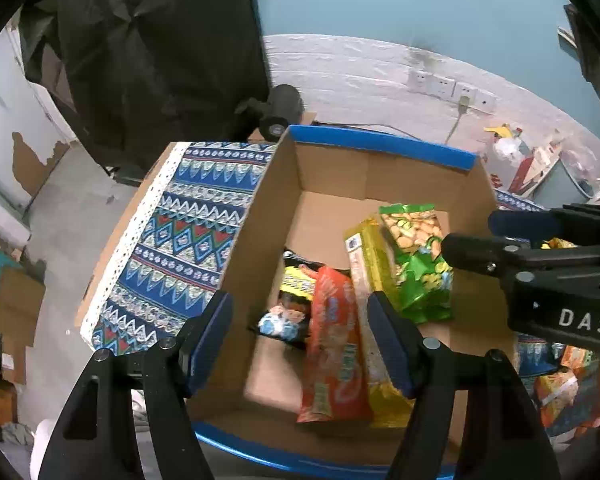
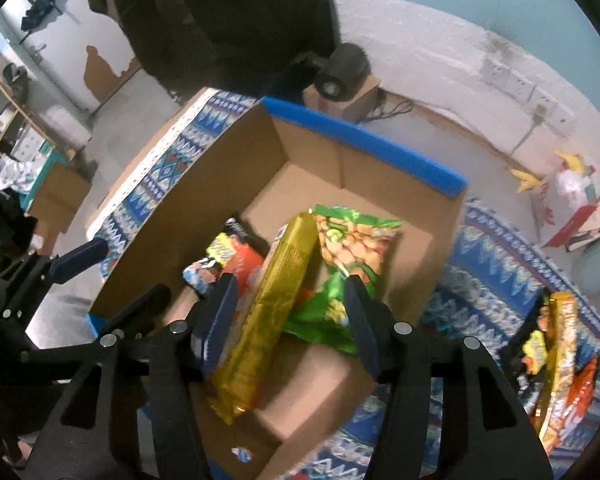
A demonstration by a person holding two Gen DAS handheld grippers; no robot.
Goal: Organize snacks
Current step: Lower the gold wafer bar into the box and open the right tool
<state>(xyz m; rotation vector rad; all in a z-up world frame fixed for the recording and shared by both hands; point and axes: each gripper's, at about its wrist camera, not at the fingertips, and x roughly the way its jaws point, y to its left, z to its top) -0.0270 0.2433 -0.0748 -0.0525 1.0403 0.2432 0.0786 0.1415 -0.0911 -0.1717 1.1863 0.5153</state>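
Observation:
An open cardboard box (image 1: 380, 145) (image 2: 360, 140) with blue-taped rims stands on a patterned cloth. Inside lie an orange packet (image 1: 332, 352), a long gold packet (image 1: 370, 260) (image 2: 276, 300), a green cracker bag (image 1: 416, 264) (image 2: 352, 248), a black-and-yellow packet (image 1: 298, 284) and a small blue-white packet (image 1: 280, 320). My left gripper (image 1: 300, 340) (image 2: 116, 280) hangs open over the box's near left part, above the orange packet. My right gripper (image 2: 290, 304) (image 1: 472, 236) is open over the box; the gold packet leans between its fingers, untouched by the pads.
The blue patterned tablecloth (image 1: 180, 240) (image 2: 480, 280) covers the table around the box. Several loose snack packets (image 2: 560, 360) lie on it to the box's right. A black cylindrical device (image 1: 282, 112) sits behind the box. Wall sockets (image 1: 448, 88) and clutter (image 2: 572, 196) line the far wall.

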